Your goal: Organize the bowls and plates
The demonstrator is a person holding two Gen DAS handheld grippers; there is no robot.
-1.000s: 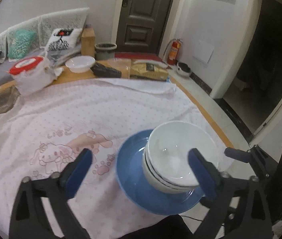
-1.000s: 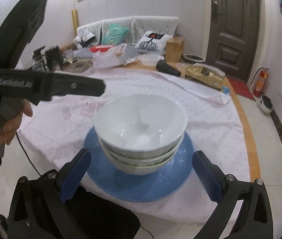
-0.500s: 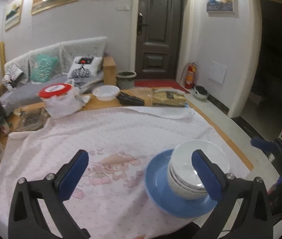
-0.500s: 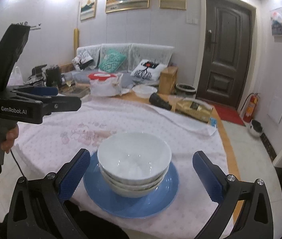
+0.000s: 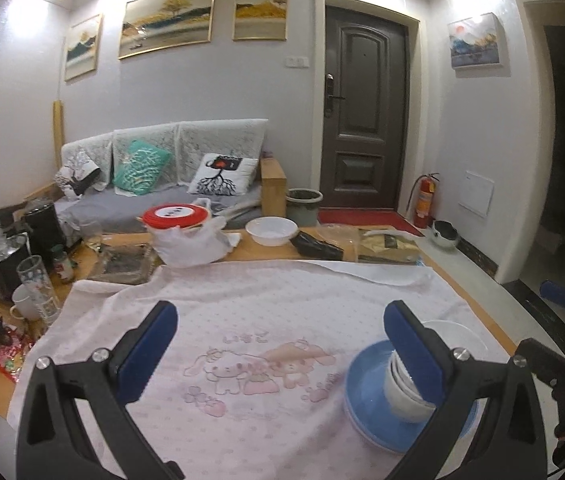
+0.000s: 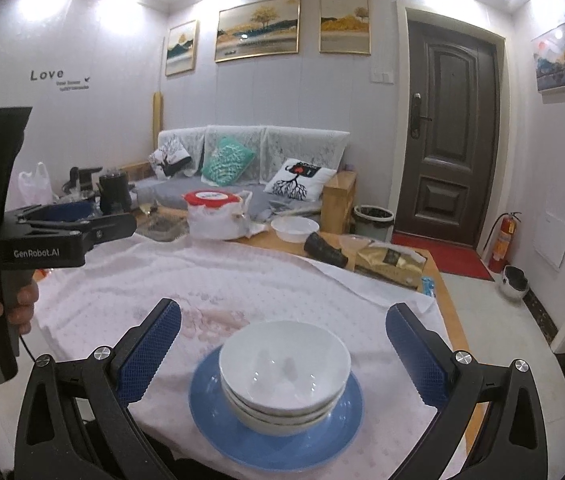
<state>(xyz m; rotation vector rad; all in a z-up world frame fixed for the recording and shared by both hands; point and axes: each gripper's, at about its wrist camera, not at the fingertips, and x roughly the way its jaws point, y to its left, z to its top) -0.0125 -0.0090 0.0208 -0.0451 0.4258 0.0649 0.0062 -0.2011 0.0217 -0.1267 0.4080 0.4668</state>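
We hold both grippers spread wide and empty. The stacked white bowls [image 6: 285, 376] sit on the blue plate [image 6: 276, 420] at the worktop's near edge: 6 o'clock, dead ahead of our right gripper [image 6: 282, 356], which is nearer; at 4 o'clock from our left gripper [image 5: 278, 356].

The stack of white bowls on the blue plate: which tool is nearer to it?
Right. The right tool sits directly behind the stacked bowls, fingers open either side. The left tool is off to their left, over bare cloth.
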